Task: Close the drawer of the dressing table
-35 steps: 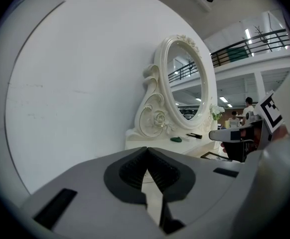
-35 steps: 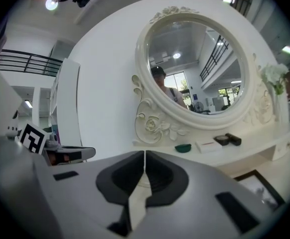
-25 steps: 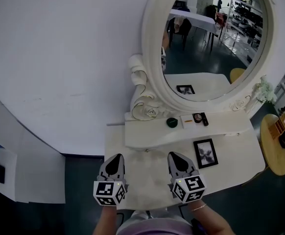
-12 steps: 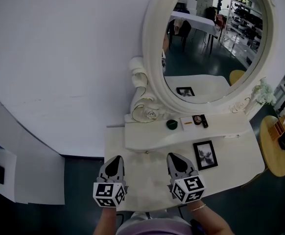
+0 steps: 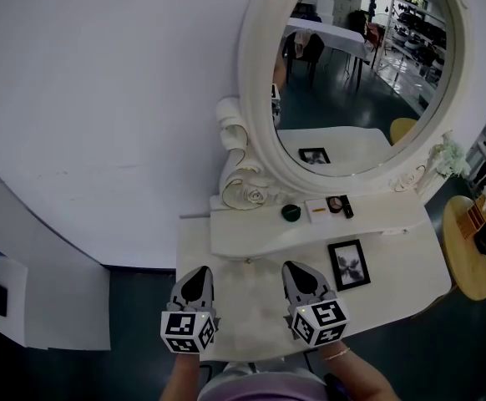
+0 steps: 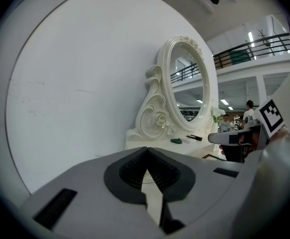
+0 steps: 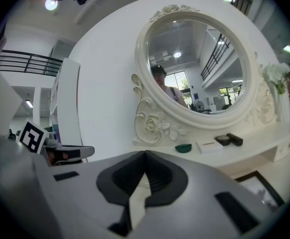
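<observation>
The white dressing table [image 5: 251, 307] stands against a white wall, with a raised shelf [image 5: 251, 232] under its oval mirror [image 5: 360, 73]. I cannot make out a drawer front in any view. My left gripper [image 5: 197, 272] hovers over the table's front left part, jaws shut and empty. My right gripper [image 5: 297, 267] hovers beside it near the middle, also shut with nothing held. In the left gripper view the left gripper [image 6: 146, 148] has its pads together and aims at the table's left end. In the right gripper view the right gripper [image 7: 145, 152] aims toward the shelf.
On the shelf lie a green dish [image 5: 291, 212], a white card [image 5: 318, 208] and a dark compact [image 5: 340, 205]. A black picture frame [image 5: 349, 262] lies flat on the tabletop right of my right gripper. A round yellow side table [image 5: 470, 257] stands at the far right.
</observation>
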The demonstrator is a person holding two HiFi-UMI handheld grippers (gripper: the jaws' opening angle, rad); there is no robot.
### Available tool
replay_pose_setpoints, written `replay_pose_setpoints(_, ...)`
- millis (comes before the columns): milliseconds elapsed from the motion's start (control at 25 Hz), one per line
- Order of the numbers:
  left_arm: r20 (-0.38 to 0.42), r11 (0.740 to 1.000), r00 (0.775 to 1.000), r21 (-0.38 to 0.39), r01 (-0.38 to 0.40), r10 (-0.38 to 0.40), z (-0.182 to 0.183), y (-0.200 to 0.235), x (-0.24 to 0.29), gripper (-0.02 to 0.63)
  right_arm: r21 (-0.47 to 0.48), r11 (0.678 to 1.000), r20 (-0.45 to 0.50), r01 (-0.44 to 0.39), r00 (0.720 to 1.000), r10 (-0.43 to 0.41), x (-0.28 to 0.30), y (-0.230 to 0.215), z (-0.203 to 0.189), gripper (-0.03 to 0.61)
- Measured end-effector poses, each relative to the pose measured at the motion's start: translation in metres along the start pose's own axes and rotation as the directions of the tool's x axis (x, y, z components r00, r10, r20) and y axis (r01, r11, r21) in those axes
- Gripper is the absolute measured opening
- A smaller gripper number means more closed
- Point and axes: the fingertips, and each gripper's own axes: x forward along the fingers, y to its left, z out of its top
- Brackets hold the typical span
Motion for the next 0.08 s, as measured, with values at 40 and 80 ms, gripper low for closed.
replay_pose_setpoints(40,-0.002,1.000,1.000,0.000,0.000,0.000,-0.0005,-0.0002,0.0005,0.002,0.000,1.000,-0.001,-0.001,1.000,0.001,0.0003,0.0001,-0.0007,0.003)
replay_pose_setpoints(80,-0.003,1.000,1.000,0.000,0.000,0.000,-0.0011,-0.0004,0.0009,0.002,0.001,1.000,-0.003,-0.002,1.000,0.002,0.0005,0.0001,-0.0014,0.003)
